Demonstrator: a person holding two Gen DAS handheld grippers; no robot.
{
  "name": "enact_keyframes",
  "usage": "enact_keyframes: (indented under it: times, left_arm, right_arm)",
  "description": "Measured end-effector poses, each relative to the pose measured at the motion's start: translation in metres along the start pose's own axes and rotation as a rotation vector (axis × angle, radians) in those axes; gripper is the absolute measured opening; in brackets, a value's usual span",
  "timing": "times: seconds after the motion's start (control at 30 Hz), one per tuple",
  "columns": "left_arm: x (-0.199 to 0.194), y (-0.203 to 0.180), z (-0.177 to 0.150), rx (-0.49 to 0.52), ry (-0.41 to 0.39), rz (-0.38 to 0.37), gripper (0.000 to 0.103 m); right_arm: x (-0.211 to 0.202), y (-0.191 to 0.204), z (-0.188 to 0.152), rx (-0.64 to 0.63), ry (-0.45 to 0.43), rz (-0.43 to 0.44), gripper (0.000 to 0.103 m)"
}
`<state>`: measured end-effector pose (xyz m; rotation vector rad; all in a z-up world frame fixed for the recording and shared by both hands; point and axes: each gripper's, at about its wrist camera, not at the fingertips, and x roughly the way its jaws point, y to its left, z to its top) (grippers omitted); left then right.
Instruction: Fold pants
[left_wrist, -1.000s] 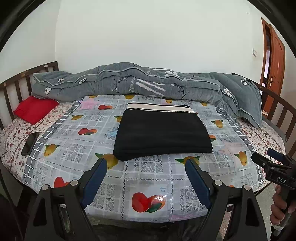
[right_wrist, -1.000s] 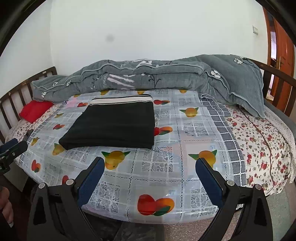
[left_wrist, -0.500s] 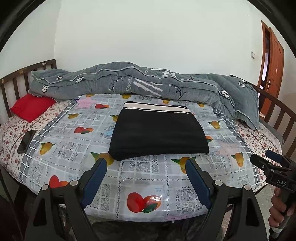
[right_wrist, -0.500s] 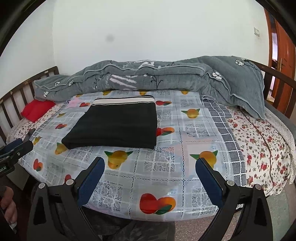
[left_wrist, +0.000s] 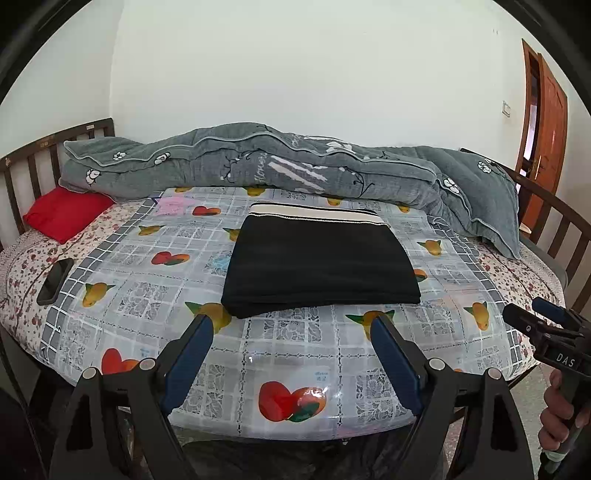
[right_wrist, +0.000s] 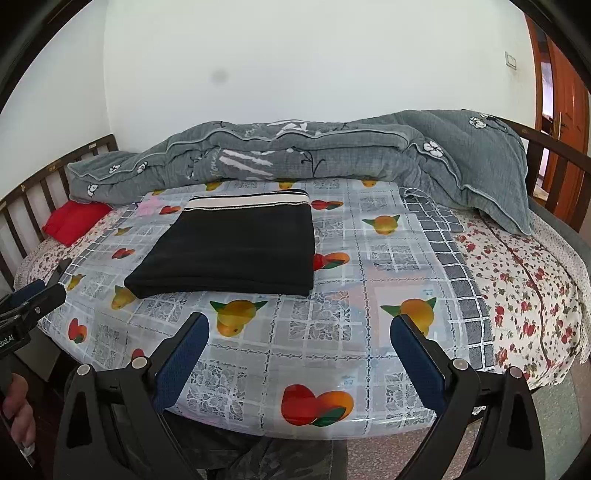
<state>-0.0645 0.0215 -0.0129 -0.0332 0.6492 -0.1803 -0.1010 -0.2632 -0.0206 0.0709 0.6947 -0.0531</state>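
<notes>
One red pillow (left_wrist: 64, 212) lies at the far left of the bed by the slatted wooden headboard (left_wrist: 33, 166), and one dark phone-like slab (left_wrist: 54, 281) rests on the flowered sheet (left_wrist: 22, 266) just nearer; its small size leaves its identity uncertain. One glossy fruit-print cover (left_wrist: 147, 295) spreads across the middle of the bed. On it sits one pair of black pants (left_wrist: 317, 266), folded into a flat rectangle with its striped pale waistband toward the wall, lying apart from both tools. One grey quilt (left_wrist: 295, 173) is bunched along the far edge, from the headboard across to the right rail. Two grippers are in view: the left gripper (left_wrist: 291, 332) has its blue pads spread wide over the near edge of the cover, nothing between them, and the right gripper (right_wrist: 299, 332) is likewise spread and empty, its handle held by a hand (left_wrist: 561, 410) at the right. Behind stands a plain white wall (left_wrist: 295, 74), with one wooden door (left_wrist: 546, 147) at the far right.
</notes>
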Motion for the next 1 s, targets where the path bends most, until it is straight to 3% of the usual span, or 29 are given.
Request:
enact_keyframes:
  times: [1.0]
  left_arm:
    - [-0.0048, -0.0011, 0.0028, 0.000, -0.013, 0.004, 0.087]
  right_arm:
    - [-0.0063, 0.0023, -0.0018, 0.006, -0.010, -0.010, 0.097]
